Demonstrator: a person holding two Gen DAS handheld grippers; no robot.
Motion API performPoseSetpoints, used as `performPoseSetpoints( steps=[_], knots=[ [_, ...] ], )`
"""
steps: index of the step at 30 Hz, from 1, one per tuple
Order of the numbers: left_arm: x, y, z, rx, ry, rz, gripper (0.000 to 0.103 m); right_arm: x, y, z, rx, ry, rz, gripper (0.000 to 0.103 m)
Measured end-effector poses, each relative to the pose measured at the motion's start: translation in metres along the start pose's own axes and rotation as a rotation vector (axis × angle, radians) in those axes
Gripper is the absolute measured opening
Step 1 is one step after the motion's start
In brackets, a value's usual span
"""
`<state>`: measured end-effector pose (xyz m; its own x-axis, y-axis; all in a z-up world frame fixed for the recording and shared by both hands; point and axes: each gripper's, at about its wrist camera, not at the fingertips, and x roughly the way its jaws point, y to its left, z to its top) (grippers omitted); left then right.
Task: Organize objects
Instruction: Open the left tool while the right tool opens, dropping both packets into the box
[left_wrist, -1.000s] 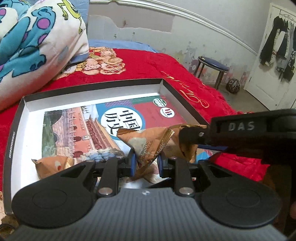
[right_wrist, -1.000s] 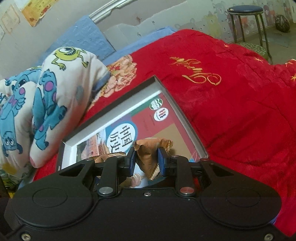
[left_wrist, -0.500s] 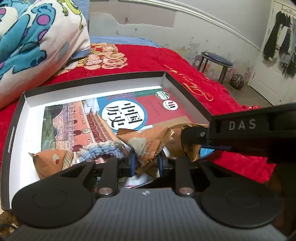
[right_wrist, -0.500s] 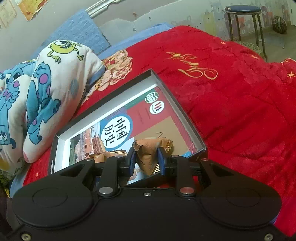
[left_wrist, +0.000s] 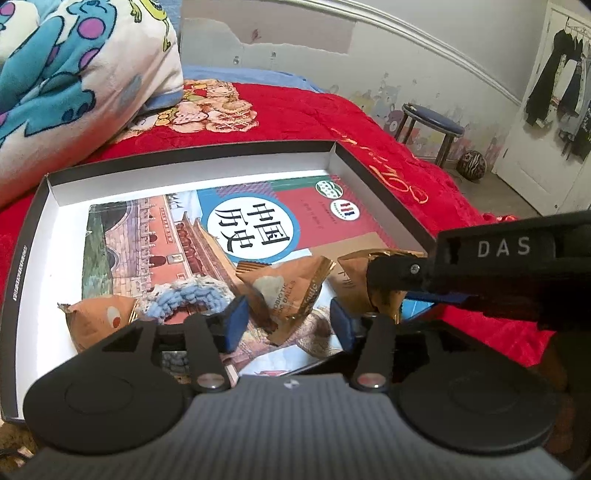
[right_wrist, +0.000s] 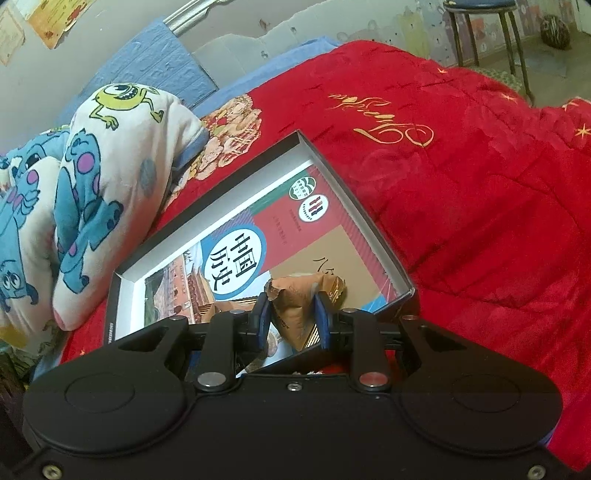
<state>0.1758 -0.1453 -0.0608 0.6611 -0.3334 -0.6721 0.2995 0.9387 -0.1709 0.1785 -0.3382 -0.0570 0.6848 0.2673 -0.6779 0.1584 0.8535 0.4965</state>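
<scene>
my left gripper (left_wrist: 288, 319) has just been opening, its jaws now spread with an orange snack packet (left_wrist: 286, 286) lying loose between them on the book (left_wrist: 258, 225) in the shallow box (left_wrist: 184, 171). my right gripper (right_wrist: 291, 319) pinches a second orange packet (right_wrist: 299, 301) over the box's near corner. at eleven o'clock, beyond the box, the cartoon blanket (left_wrist: 74, 74) rests on the red bedspread (left_wrist: 295, 114).

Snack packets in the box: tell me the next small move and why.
Probably draw the left gripper back. Its jaws have just been opening, and the packet between them lies loose on the book in the box. The right gripper is clamped on another packet above the box's near corner, likely next to release.
</scene>
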Motion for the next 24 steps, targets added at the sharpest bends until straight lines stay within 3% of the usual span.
performPoseSetpoints(
  steps=[7,16,24],
  knots=[
    [-0.016,0.011,0.006,-0.044,-0.026,-0.004,0.080,-0.013,-0.004,0.001,0.032,-0.021,0.038,0.037],
    [-0.056,0.019,0.024,-0.055,-0.110,-0.012,0.082,-0.053,-0.006,0.008,0.066,-0.114,0.137,0.041],
    [-0.108,-0.001,0.021,0.017,-0.172,-0.021,0.084,-0.094,0.010,-0.005,-0.008,-0.196,0.094,0.043]
  ],
)
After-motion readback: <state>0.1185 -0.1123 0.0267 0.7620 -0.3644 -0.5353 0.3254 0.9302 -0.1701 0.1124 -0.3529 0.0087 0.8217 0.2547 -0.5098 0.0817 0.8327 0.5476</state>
